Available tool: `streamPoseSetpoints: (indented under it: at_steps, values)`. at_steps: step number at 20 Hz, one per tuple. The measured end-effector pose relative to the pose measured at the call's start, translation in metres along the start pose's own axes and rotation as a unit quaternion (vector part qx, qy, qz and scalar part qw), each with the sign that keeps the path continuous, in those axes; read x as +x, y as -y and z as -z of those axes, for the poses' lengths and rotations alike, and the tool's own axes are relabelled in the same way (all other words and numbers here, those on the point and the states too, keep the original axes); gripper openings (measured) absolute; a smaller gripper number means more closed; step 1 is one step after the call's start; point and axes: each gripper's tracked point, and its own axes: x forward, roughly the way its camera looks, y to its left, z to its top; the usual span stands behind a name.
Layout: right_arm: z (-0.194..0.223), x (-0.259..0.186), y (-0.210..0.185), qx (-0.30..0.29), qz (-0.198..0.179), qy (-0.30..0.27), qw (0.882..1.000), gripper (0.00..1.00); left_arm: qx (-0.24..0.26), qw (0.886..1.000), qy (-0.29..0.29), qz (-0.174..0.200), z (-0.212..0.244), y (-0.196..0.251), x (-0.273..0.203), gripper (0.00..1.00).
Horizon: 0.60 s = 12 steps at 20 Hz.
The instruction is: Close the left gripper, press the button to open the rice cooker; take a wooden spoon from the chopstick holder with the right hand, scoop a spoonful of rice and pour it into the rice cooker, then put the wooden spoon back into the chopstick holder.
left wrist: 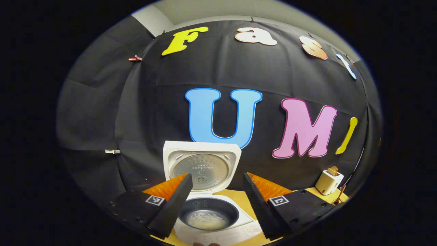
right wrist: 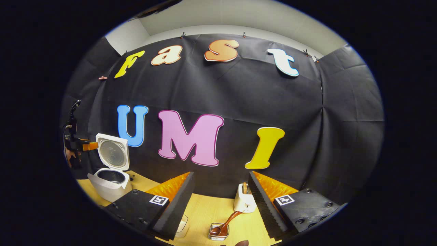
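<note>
Right gripper (right wrist: 218, 201) hangs above the table (right wrist: 205, 212), fingers spread wide and holding nothing. Just below it a small clear holder (right wrist: 218, 232) sits near the table's front edge, and the wooden spoon (right wrist: 228, 220) leans out of it, bowl down, handle slanting up to the right. So the spoon looks back in its holder. A clear cup (right wrist: 182, 227) pokes out from behind the gripper's near finger; I cannot tell what is in it.

The risk here, as I judge it, is that holder: it looks light and shallow, and the spoon leans well past its rim, so a brush from a finger on the way past could tip both over. The cup is nearly hidden behind the finger, so it could be clipped too.

A little farther back stands a white toaster (right wrist: 244, 201) with a slice poking from its slot.

Over on the far left the rice cooker (right wrist: 109, 186) stands open, lid (right wrist: 112, 152) upright. The left gripper (left wrist: 216, 201) hovers right over it, fingers also spread, gripping nothing. Inside the dark pot (left wrist: 208, 213) lies a thin patch of white rice (left wrist: 207, 219). That raised lid is close behind the fingers; a careless lift could knock it shut.
</note>
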Motion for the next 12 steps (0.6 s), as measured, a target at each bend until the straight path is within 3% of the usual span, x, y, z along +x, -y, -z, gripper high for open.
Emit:
streamPoseSetpoints:
  at_steps: [5,9,12]
  values:
    - [0.067,0.013,0.018,0.043,-0.018,-0.051,0.998,0.97,0.000,1.000,-0.010,0.017,-0.002,0.020,-0.020,0.95]
    - [0.169,0.046,0.033,0.134,-0.037,-0.142,0.980,0.97,0.019,1.000,-0.020,0.005,0.002,0.029,-0.042,0.95]
    - [0.239,0.074,0.040,0.161,-0.035,-0.212,0.963,0.95,0.022,0.999,-0.027,-0.005,0.001,0.040,-0.058,0.95]
